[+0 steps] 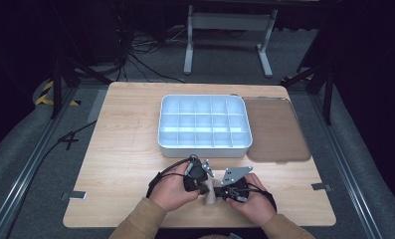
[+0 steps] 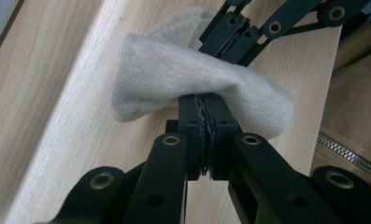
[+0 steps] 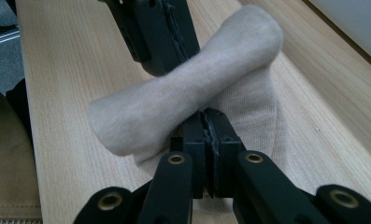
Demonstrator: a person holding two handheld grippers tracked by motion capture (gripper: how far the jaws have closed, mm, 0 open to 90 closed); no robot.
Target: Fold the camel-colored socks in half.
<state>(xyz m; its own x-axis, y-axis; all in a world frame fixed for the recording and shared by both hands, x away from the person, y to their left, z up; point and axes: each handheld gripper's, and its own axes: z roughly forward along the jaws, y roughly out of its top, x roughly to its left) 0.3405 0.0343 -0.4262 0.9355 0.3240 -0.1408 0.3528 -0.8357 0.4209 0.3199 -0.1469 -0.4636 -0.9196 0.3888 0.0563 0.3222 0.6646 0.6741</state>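
A beige sock (image 1: 212, 191) is held just above the near edge of the wooden table (image 1: 125, 149), between both hands. My left gripper (image 2: 205, 100) is shut on one side of the sock (image 2: 174, 74), its jaws pressed together on the fabric. From the opposite side, my right gripper (image 3: 206, 116) is shut on the sock (image 3: 183, 93) too, with a rolled fold lying across its jaws. Each gripper view shows the other gripper's black jaws clamped on the far side of the fabric. In the high view the left gripper (image 1: 204, 188) and right gripper (image 1: 224, 193) almost meet.
A white tray (image 1: 205, 144) divided into several compartments sits in the middle of the table. Its translucent brown lid (image 1: 277, 129) lies flat to the right of it. The person's tan sleeves come in at the near edge. Cables and a metal stand lie on the floor beyond.
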